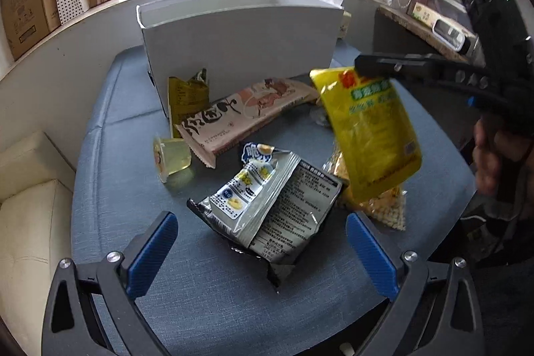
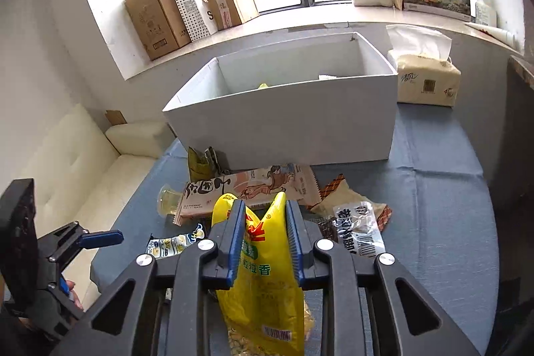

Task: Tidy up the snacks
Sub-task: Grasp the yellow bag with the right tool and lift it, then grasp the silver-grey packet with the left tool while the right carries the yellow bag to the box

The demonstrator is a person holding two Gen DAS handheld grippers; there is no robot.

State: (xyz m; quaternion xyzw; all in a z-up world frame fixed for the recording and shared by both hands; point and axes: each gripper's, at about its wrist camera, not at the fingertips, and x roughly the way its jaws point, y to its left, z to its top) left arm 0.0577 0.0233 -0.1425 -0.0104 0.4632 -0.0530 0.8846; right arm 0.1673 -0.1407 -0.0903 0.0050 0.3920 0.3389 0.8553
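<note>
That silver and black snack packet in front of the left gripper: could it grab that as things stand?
Probably yes. The left gripper is open, with the silver and black packet lying uncovered on the blue cloth between its fingers. The yellow bag hangs off to one side.

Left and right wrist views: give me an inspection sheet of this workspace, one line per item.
Surface: blue cloth-covered table, wrinkled.
Job's things: white box open at the back of the table; yellow snack bag lifted; pink long packet lying against the box; silver-black packet, jelly cup, olive pouch and brown plaid packet on the cloth.
Clutter: tissue pack beside the box.
Grippers: right tool shut on the yellow snack bag; left tool open, above the silver-black packet, holding nothing.
Cables: nothing seen.
Surroundings: cardboard boxes on the window sill; cream sofa beside the table.
</note>
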